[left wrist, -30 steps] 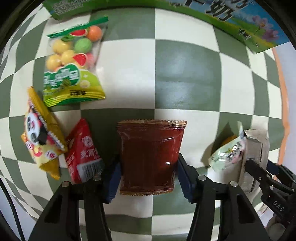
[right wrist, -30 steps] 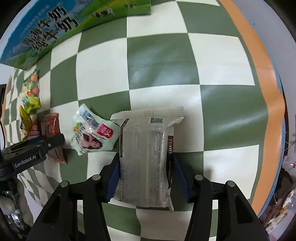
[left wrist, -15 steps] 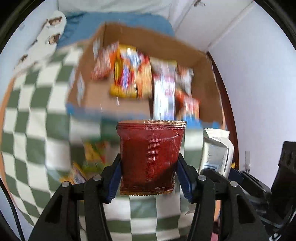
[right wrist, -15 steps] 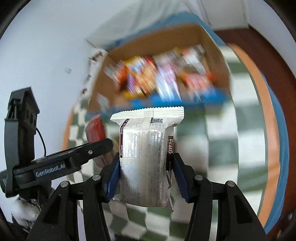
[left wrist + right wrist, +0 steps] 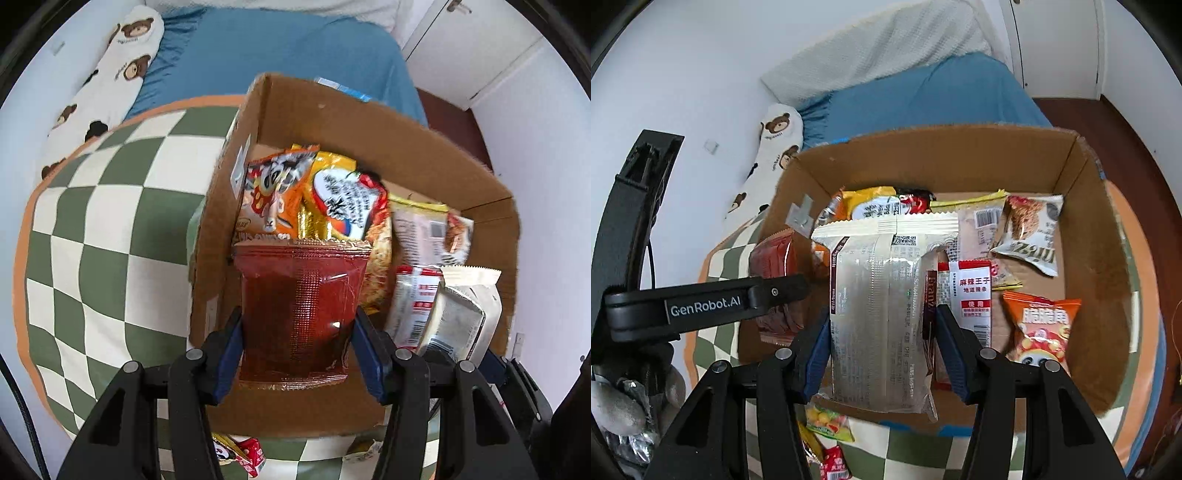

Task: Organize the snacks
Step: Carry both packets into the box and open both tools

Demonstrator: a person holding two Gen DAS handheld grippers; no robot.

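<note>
My left gripper [image 5: 297, 345] is shut on a dark red sachet [image 5: 299, 310] and holds it upright over the near left part of an open cardboard box [image 5: 280, 107]. My right gripper [image 5: 881, 349] is shut on a silver-white snack packet [image 5: 875, 314], held upright over the box's [image 5: 923, 155] near edge. The box holds several snack bags, among them an orange bag [image 5: 1039, 328] and a white bag [image 5: 1030, 232]. The silver-white packet also shows in the left wrist view [image 5: 461, 314], and the red sachet in the right wrist view [image 5: 772, 258].
The box stands on a green-and-white checkered cloth [image 5: 92, 229] with an orange border. Loose snacks lie on the cloth below the box: a fruit-candy bag [image 5: 827, 421] and a small red packet [image 5: 833, 463]. A blue bed [image 5: 258, 48] and a bear-print pillow [image 5: 110, 77] lie beyond.
Both grippers have lifted their packets off the cloth and carried them up and forward to the cardboard box, where they now hang over it side by side.
</note>
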